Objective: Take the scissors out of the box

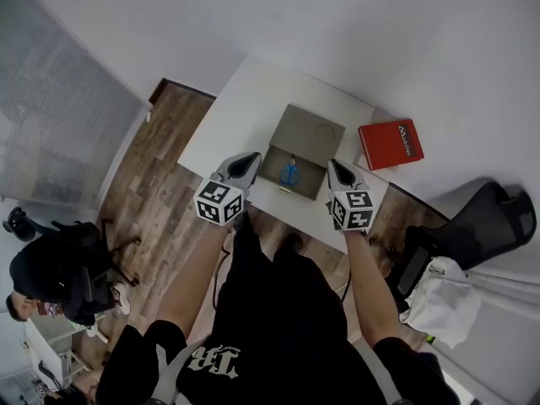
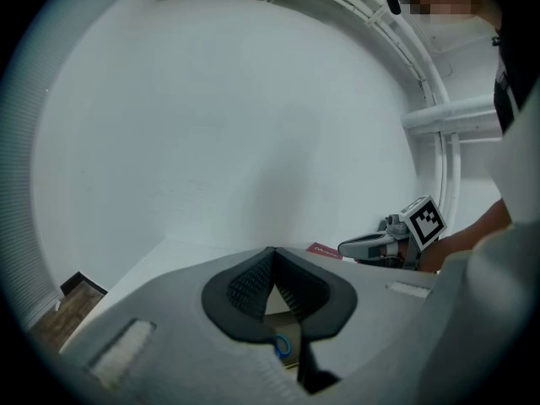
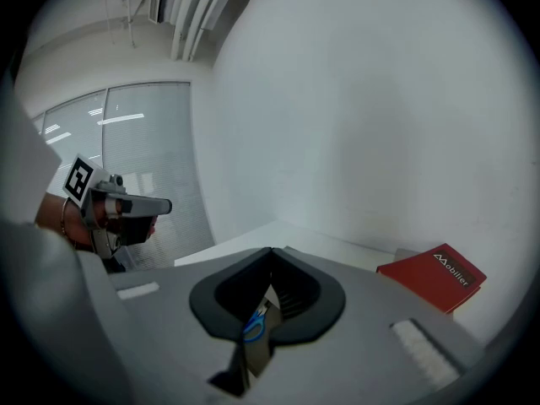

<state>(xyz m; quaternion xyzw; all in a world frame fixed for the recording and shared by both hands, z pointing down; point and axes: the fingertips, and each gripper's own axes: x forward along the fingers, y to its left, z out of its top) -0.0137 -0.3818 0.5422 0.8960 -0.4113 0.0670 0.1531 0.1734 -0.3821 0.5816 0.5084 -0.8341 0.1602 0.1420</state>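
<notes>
1. White rectangular table [image 1: 228,116]: it carries everything the task needs. The person stands at its near edge, so the work lies within reach of both hands.
2. Open khaki cardboard box [image 1: 310,133]: it sits close to the table's near edge, right of centre. The lid is folded flat toward the far edge, which leaves the tray open from above. The tray holds one item, the scissors, and nothing else can be made out in it.
3. Red rectangular book with white lettering [image 1: 390,144]: it lies at the table's right edge, apart from the box, and seems to have no part in the task.
4. Left grey hand-held gripper with marker cube [image 1: 256,155]: it is held off the box's near left corner and pointed toward the tray. Its jaws are pressed together at the tips, with nothing between them.
5. Right grey hand-held gripper with marker cube [image 1: 331,164]: it is held off the box's near right corner, mirroring the left. Its jaws are likewise pressed together and empty. With one gripper on each side, either appears free to steady the box or reach in, though its jaws would first need to spread.
6. Blue-handled scissors [image 1: 289,173]: they lie inside the tray near its middle, untouched, so removal has probably not begun.
</notes>
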